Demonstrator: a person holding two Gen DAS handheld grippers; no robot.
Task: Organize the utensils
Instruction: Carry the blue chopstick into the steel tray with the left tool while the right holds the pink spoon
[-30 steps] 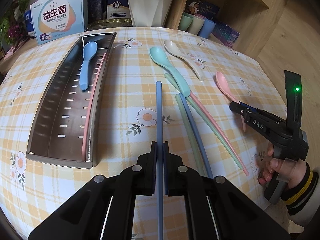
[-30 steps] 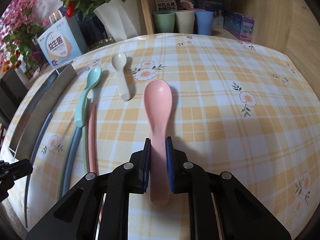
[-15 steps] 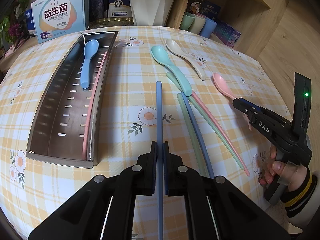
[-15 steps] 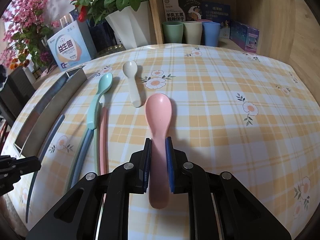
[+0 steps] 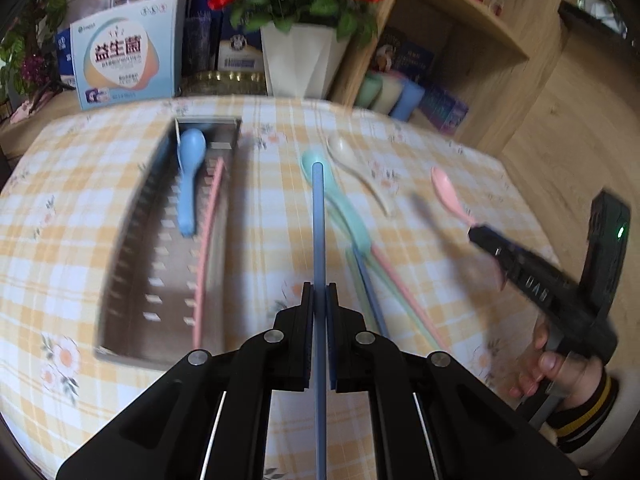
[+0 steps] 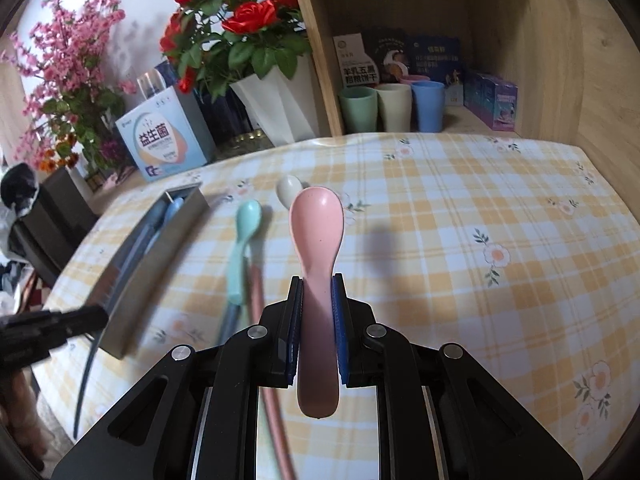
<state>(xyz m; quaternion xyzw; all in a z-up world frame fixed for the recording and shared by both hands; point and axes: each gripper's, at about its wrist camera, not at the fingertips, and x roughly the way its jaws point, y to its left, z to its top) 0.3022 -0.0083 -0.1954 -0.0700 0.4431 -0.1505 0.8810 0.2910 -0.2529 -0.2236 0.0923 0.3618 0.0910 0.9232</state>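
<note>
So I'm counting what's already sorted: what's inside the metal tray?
Inside the metal tray: a blue spoon and a pink chopstick along its right wall. The right wrist view hides most of the interior behind the near wall.

I'm holding a blue chopstick (image 5: 319,232) running straight up the frame's centre, and a pink spoon (image 6: 317,256), bowl up. A blue spoon (image 5: 188,178) and pink chopstick (image 5: 206,240) are lying in the metal tray (image 5: 132,240) at left; a mint spoon (image 5: 340,204) and cream spoon (image 5: 352,164) are resting mid-frame.

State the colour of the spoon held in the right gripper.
Pink: the spoon shows best in the right wrist view.
</note>
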